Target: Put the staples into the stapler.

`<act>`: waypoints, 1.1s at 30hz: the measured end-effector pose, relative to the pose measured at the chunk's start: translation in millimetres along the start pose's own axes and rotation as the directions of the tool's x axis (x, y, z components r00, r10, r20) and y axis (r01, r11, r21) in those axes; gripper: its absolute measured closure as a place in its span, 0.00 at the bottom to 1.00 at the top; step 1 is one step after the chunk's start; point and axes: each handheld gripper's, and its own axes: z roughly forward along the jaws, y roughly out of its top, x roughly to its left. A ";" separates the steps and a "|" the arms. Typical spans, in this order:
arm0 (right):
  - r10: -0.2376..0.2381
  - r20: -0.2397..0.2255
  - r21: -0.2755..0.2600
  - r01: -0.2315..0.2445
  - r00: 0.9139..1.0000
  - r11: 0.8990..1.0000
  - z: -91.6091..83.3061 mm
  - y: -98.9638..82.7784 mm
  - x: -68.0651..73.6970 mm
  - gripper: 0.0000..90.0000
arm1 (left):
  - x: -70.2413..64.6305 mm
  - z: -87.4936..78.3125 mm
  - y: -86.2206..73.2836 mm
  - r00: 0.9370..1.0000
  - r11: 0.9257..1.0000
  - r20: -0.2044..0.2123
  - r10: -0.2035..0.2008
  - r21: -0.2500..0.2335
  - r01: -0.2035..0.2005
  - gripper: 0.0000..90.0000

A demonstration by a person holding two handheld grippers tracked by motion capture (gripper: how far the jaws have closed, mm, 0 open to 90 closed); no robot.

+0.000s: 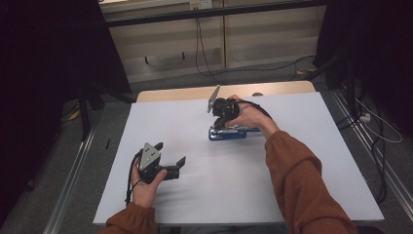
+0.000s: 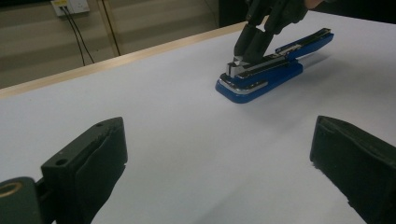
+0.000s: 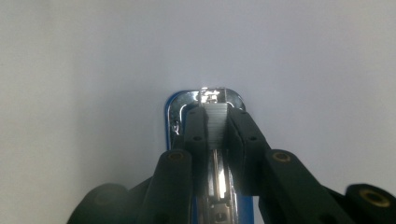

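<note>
A blue stapler [image 1: 234, 134] [image 2: 268, 77] lies on the white table [image 1: 292, 170] right of centre, its lid swung up and back. My right gripper [image 1: 220, 126] [image 3: 216, 112] points down at the stapler's chrome front end [image 3: 173, 108], shut on a grey strip of staples [image 3: 217, 122] that sits in the magazine channel. In the left gripper view the same gripper [image 2: 243, 51] meets the stapler's front from above. My left gripper [image 1: 170, 152] [image 2: 217, 126] rests near the table's front left, open, with nothing between its black jaws, aimed toward the stapler.
A wooden strip [image 1: 170, 93] borders the table's far edge. Cables [image 1: 370, 122] trail over the floor at the right, and dark curtains hang on both sides. White tabletop lies between the two grippers.
</note>
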 end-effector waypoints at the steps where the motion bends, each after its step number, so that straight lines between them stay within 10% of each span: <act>1: -0.012 0.002 0.002 0.012 1.000 1.000 0.8 0.2 -0.5 0.88 | -0.1 0.1 -0.1 1.000 1.000 0.001 -0.003 0.000 0.003 0.04; 33: 0.042 0.029 0.002 -0.042 0.999 0.999 0.5 -2.6 2.4 0.74 | 0.2 -0.1 -0.1 1.000 1.000 0.000 0.000 -0.001 0.000 0.04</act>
